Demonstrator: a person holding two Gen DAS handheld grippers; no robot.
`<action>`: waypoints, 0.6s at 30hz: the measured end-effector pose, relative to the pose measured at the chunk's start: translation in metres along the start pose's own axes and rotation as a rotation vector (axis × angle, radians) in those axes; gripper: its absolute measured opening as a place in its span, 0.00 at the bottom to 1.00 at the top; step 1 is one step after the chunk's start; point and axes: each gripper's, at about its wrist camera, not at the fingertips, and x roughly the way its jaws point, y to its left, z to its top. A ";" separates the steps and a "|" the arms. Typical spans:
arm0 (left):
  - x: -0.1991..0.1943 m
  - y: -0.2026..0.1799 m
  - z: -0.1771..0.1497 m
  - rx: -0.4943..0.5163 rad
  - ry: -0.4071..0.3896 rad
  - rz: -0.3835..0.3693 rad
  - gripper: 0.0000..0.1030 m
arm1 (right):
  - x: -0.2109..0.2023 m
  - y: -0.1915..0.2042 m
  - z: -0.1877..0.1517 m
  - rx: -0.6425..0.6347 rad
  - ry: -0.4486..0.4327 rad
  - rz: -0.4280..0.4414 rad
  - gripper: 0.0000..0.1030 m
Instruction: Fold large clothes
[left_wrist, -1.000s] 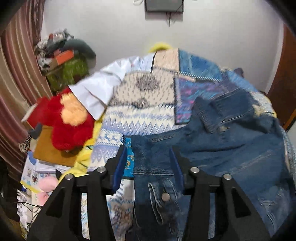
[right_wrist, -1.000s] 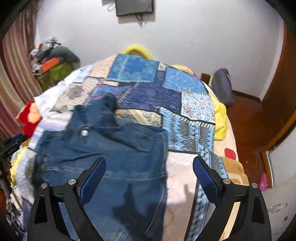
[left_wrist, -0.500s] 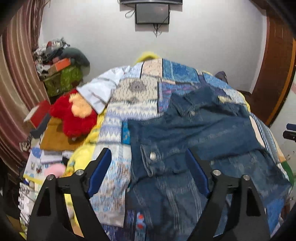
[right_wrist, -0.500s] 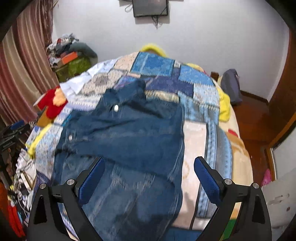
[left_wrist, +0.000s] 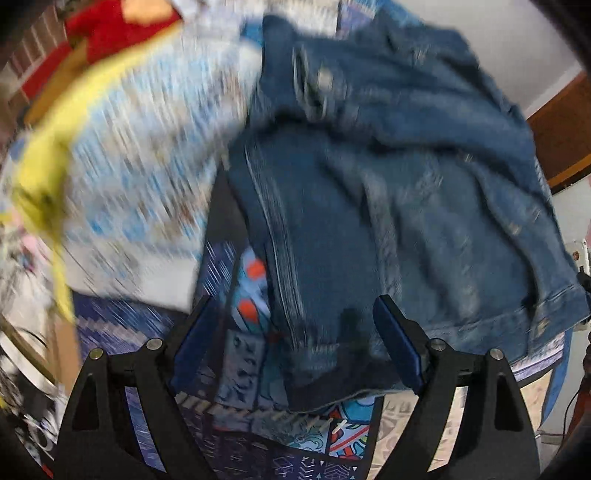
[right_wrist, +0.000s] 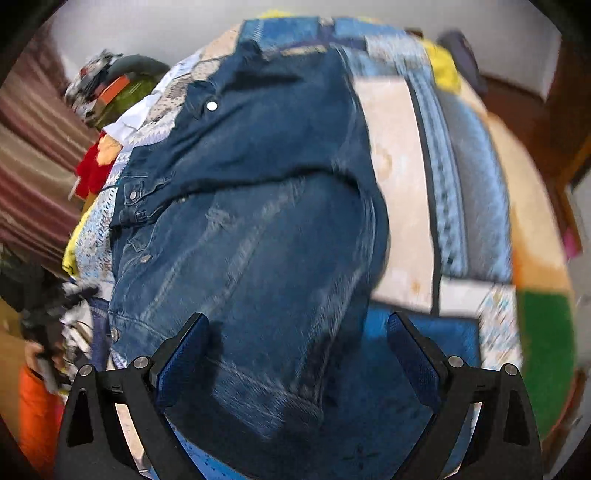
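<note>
Two grippers point steeply down at the bed as I look on. The left gripper (left_wrist: 295, 343) has its blue pads spread wide, a lower corner of the denim jacket (left_wrist: 388, 192) lying between them without being pinched. The right gripper (right_wrist: 299, 354) also stands wide apart, its jaws straddling the jacket's hem, pressing on nothing. The jacket lies roughly flat on the patchwork bedspread (right_wrist: 402, 177), collar at the far end, one metal button (right_wrist: 212, 106) catching the light. Beyond the bed's left edge I make out a red plush toy (right_wrist: 92, 171) and striped curtains (right_wrist: 33, 177); the left view is heavily blurred.
</note>
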 end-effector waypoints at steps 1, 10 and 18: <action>0.009 0.000 -0.003 -0.010 0.032 -0.026 0.83 | 0.000 -0.001 -0.002 0.003 -0.013 0.009 0.94; 0.033 -0.026 -0.003 -0.033 0.077 -0.123 0.42 | 0.003 0.021 0.003 -0.010 -0.035 0.088 0.36; -0.030 -0.070 0.021 0.114 -0.133 -0.114 0.20 | -0.018 0.035 0.037 -0.057 -0.143 0.145 0.15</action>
